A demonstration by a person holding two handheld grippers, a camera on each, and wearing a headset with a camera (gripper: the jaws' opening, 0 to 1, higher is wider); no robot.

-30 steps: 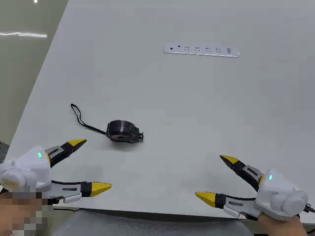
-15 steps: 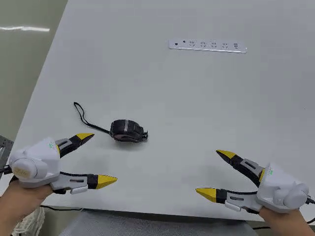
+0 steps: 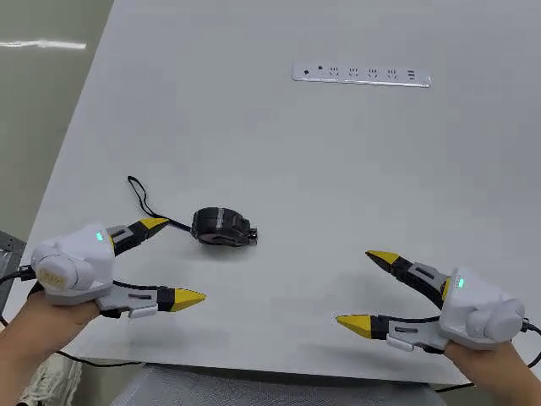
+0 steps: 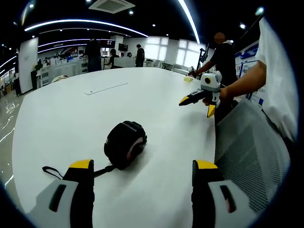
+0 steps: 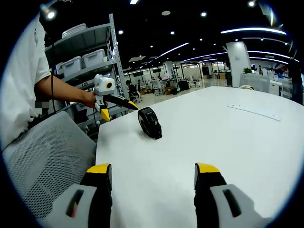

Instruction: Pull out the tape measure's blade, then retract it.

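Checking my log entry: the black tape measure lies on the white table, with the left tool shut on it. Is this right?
No. The left tool is open, and the tape measure sits ungripped ahead of its jaws, as the left gripper view shows. It does lie on the white table.

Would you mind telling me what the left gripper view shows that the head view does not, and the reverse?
The left gripper view adds people standing far back and ceiling lights. The head view adds the floor beside the table. Both share the tape measure, its strap, the power strip, the left gripper and the right gripper, both open.
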